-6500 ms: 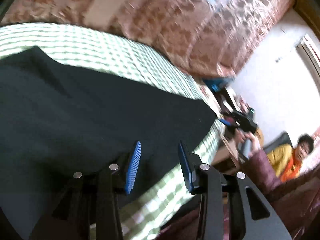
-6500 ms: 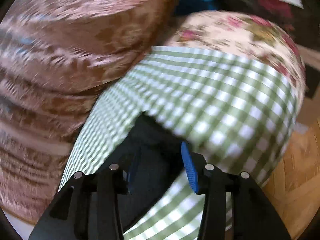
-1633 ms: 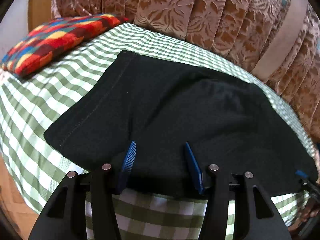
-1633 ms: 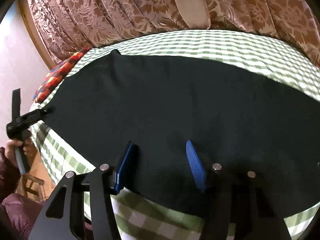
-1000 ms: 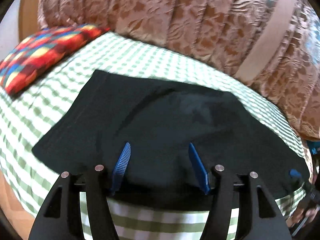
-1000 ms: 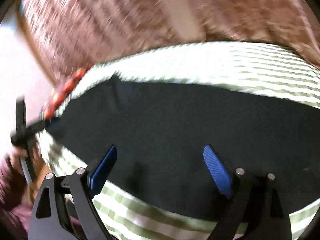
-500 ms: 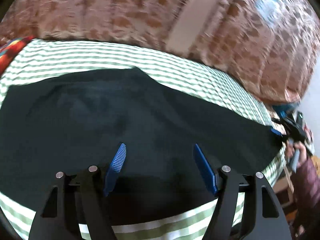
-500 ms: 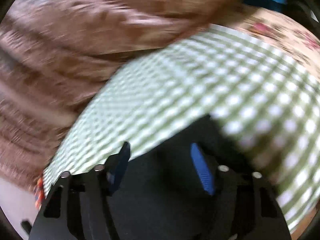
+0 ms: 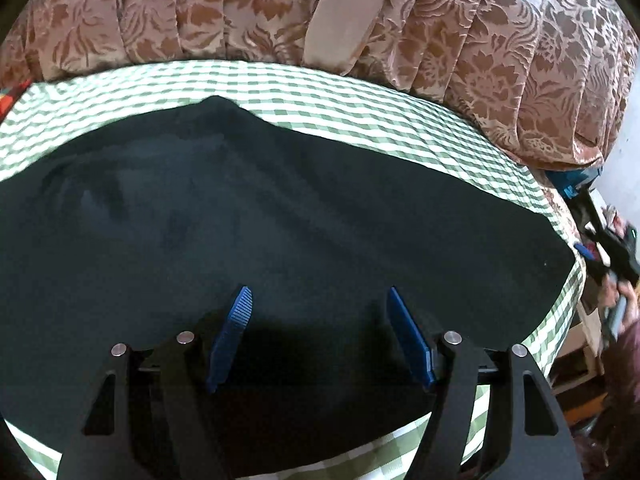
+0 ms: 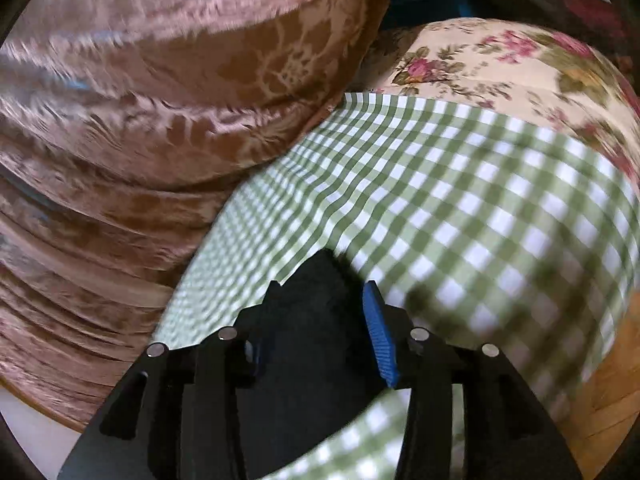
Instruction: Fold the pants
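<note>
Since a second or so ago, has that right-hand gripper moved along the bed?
Yes. The right gripper has swung from mid-pants to the end corner of the black pants, near the floral cushion; its fingers have just been closing around that corner.

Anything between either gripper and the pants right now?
Nothing visible. The left gripper is open directly over the pants; the right gripper, jaws just closing, has the pants' corner between its fingers on the checked sheet.
</note>
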Motion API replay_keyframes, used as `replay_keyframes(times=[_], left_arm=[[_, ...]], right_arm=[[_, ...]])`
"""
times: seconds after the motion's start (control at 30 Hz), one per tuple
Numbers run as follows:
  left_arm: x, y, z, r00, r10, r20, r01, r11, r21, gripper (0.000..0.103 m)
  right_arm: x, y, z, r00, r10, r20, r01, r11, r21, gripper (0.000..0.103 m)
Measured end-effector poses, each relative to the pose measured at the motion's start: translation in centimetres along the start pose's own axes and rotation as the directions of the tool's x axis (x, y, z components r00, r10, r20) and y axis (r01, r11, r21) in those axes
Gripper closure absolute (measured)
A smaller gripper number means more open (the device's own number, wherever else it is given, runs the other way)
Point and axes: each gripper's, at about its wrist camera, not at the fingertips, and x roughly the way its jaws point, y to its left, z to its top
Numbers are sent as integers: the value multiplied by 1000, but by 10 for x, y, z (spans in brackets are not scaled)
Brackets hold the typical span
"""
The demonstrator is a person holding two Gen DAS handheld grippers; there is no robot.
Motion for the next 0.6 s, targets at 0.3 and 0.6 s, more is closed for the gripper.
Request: replay_keyframes(times=[0.3, 0.6], left_arm=[[4, -2, -1, 998, -55, 5, 55, 998, -30, 14], [8, 5, 1, 996, -91, -23, 90, 994, -64, 12]], right_arm=[[4, -35, -43, 991, 86, -108, -64, 979, 193, 46], [36, -28, -38, 996, 22, -92, -8, 990, 144, 82]])
